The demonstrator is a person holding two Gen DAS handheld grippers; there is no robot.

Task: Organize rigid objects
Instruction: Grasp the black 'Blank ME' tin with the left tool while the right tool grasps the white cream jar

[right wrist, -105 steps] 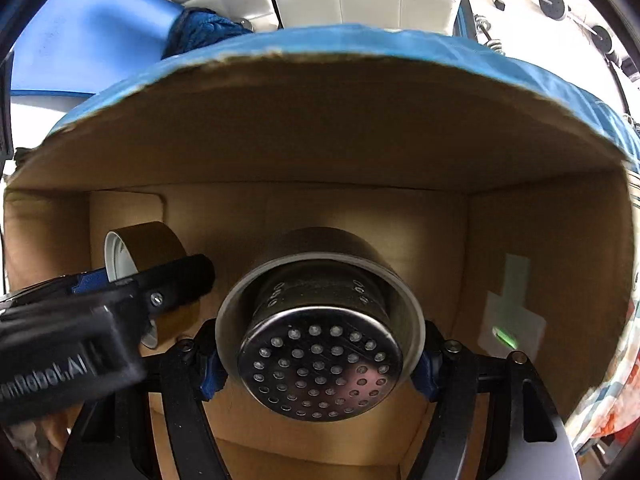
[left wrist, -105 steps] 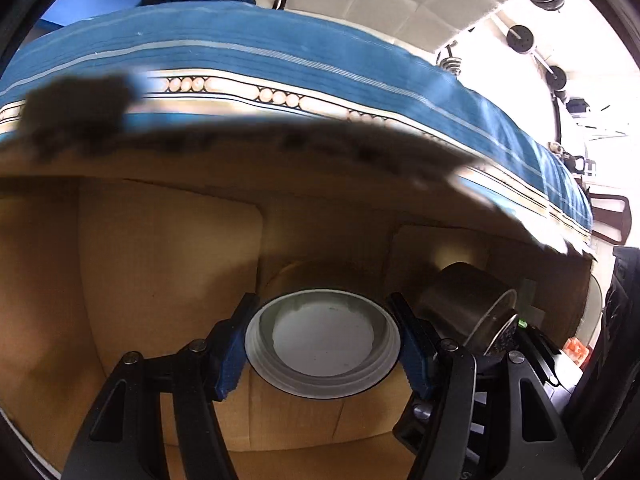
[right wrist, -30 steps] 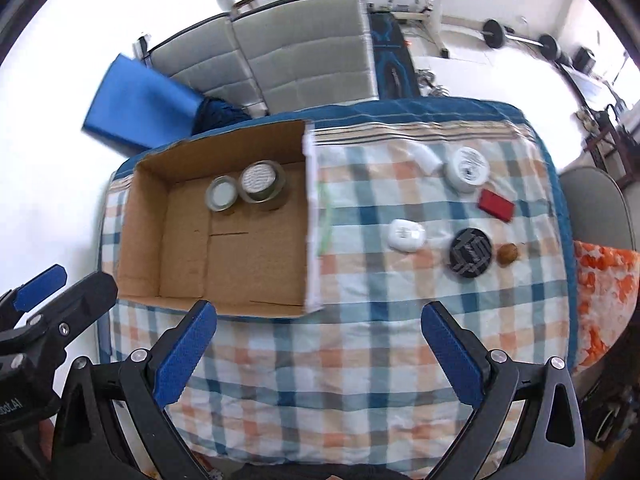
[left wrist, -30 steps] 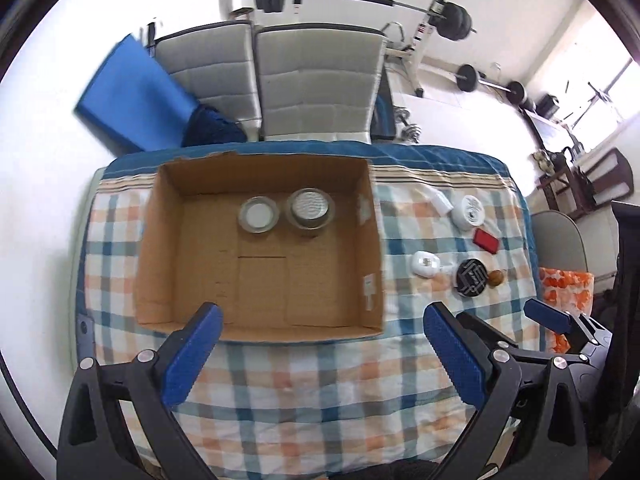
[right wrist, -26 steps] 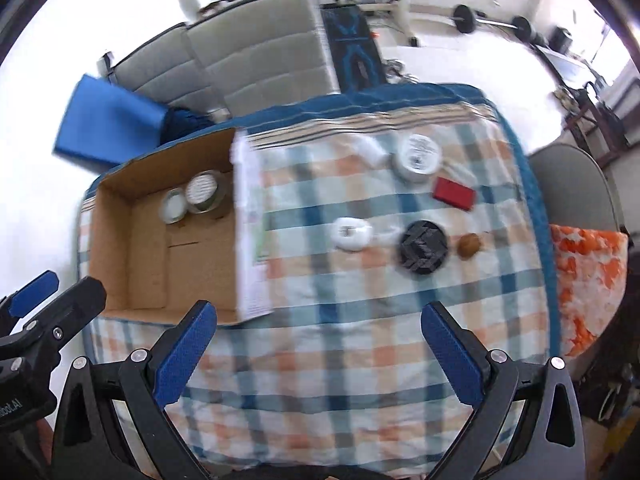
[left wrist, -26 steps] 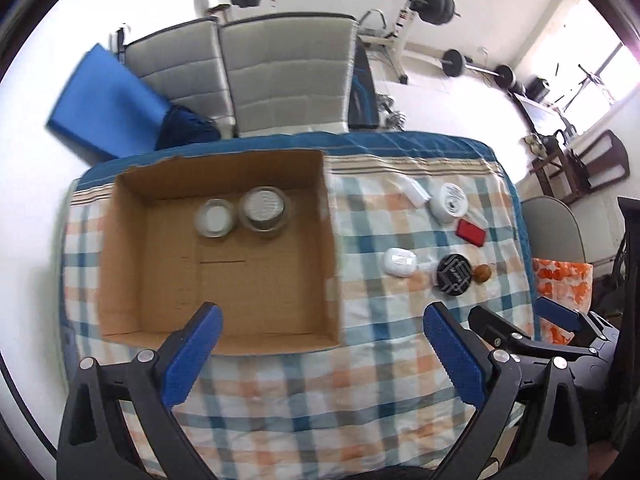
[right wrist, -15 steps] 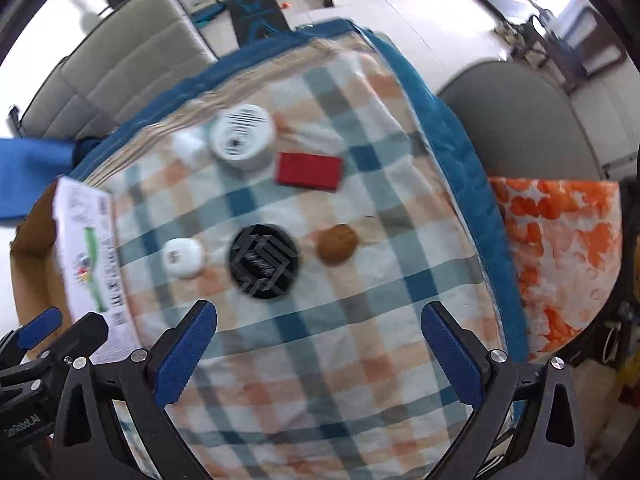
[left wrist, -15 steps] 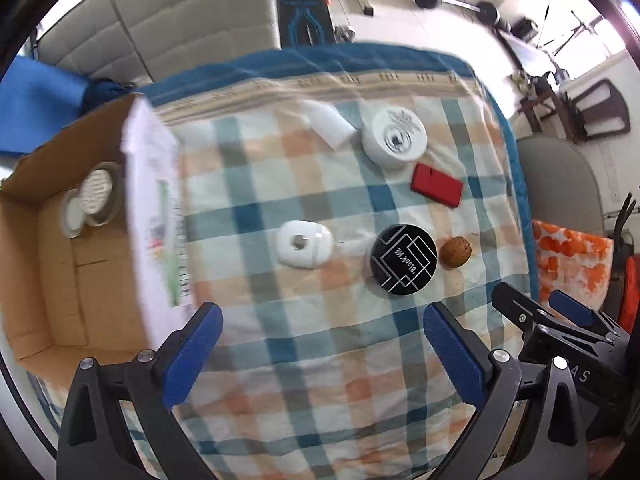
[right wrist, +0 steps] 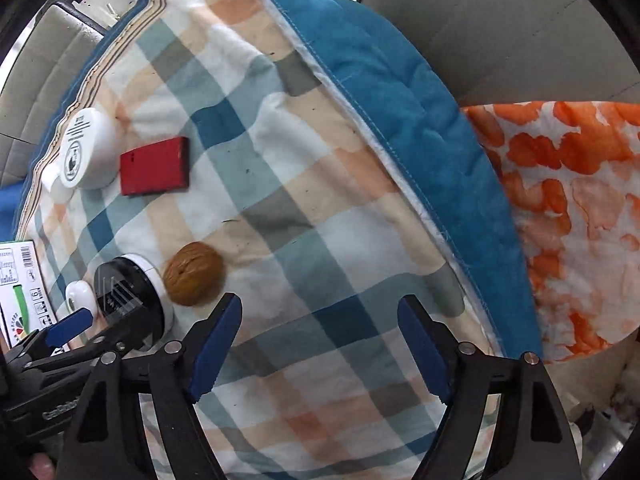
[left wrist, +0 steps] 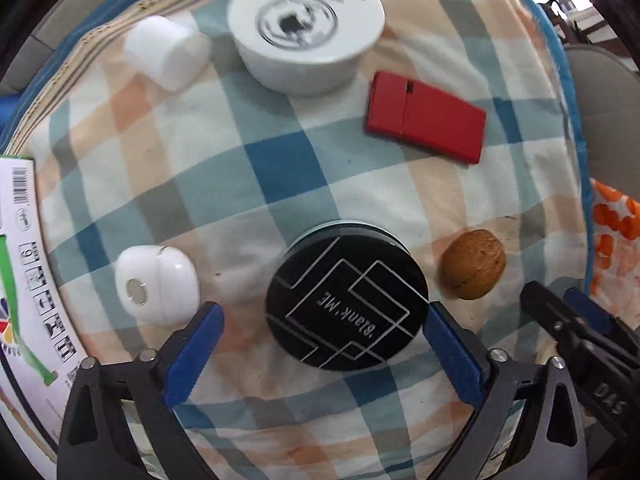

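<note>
A black round tin (left wrist: pixel 347 296) with white line art lies on the checked cloth (left wrist: pixel 260 168). My left gripper (left wrist: pixel 324 322) points down over it, jaws closing. The tin sits between the blue fingers (left wrist: pixel 200 336), a gap still on its left side. A brown walnut (left wrist: pixel 472 264) lies just right of the tin. My right gripper (right wrist: pixel 318 308) hangs over bare cloth, jaws closing with nothing between them; the walnut (right wrist: pixel 194 278) is just outside its left finger (right wrist: pixel 220 328). A white earbud-style case (left wrist: pixel 156 286) lies left of the tin.
A white round jar (left wrist: pixel 306 30), a small white cylinder (left wrist: pixel 166 52) and a flat red box (left wrist: pixel 426 122) lie farther back. The cardboard box's printed flap (left wrist: pixel 20 280) is at the left. The blue quilt edge (right wrist: pixel 380 80) and an orange-patterned cloth (right wrist: pixel 580 200) are at the right.
Both grippers have dropped toward the checked cloth and shifted right, away from the cardboard box. The objects now fill the views, and both pairs of jaws stand narrower than before.
</note>
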